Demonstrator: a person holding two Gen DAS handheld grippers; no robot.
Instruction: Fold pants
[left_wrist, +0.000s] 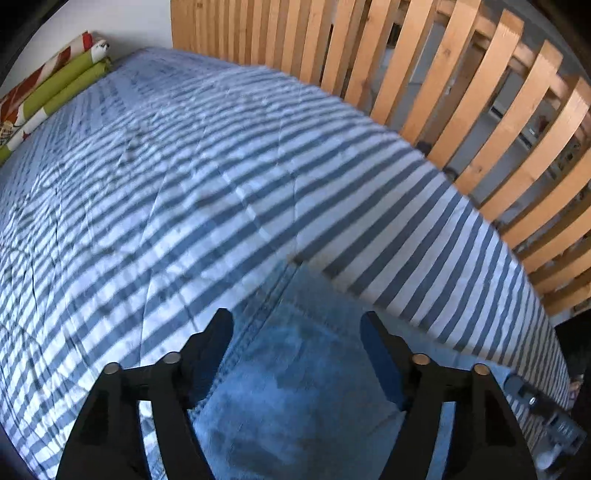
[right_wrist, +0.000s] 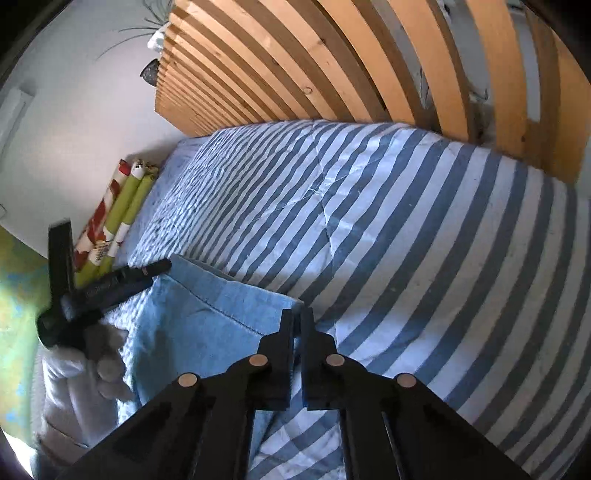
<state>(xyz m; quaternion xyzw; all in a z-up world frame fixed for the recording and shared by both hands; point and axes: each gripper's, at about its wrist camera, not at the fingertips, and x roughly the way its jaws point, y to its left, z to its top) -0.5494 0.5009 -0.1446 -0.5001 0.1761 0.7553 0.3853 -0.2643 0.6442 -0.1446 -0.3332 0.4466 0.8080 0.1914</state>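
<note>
Item: denim pants, folded flat on near part of striped bed; we judge soft, floppy, med. weight, take by corners/hem; left claw apart above denim, right claw together at its corner, grip unclear.

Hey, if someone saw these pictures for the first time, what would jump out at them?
The blue-and-white striped quilt covering the bed, with tall wooden slats along its far side. On the near edge lie light-blue denim pants, the shut right gripper at their corner, the open left gripper above them.
</note>
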